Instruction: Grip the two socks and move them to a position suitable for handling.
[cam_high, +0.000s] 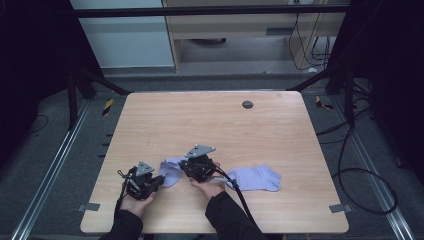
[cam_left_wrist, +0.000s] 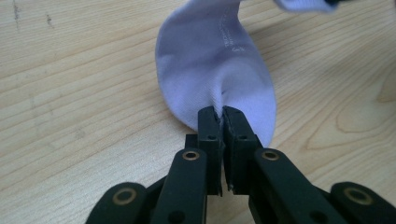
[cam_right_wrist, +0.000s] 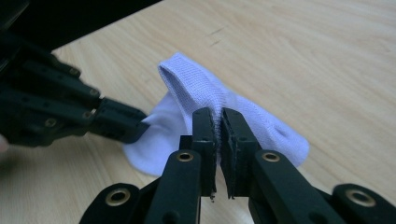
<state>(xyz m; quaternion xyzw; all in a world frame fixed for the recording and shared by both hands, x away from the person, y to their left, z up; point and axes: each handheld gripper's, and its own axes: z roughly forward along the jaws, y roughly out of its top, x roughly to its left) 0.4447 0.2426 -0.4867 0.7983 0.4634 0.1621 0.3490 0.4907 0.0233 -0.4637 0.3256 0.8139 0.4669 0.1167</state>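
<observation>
A pale lilac sock (cam_high: 171, 171) lies near the front of the wooden table (cam_high: 210, 125), between my two grippers. My left gripper (cam_high: 159, 181) is shut on the sock's near end; in the left gripper view its jaws (cam_left_wrist: 218, 114) pinch a fold of the fabric (cam_left_wrist: 210, 60). From the other side, my right gripper (cam_high: 187, 167) is shut on the same sock, its jaws (cam_right_wrist: 218, 116) pressing a raised ridge of the knit (cam_right_wrist: 261, 126). The left gripper's tip (cam_right_wrist: 126, 123) shows at the left of the right gripper view, biting the sock's edge. A second lilac sock (cam_high: 257, 177) lies flat to the right.
A small round grey cap (cam_high: 247, 104) sits in the tabletop near the far edge. Cables (cam_high: 360, 175) trail on the floor at the right. A wooden cabinet (cam_high: 240, 30) stands beyond the table.
</observation>
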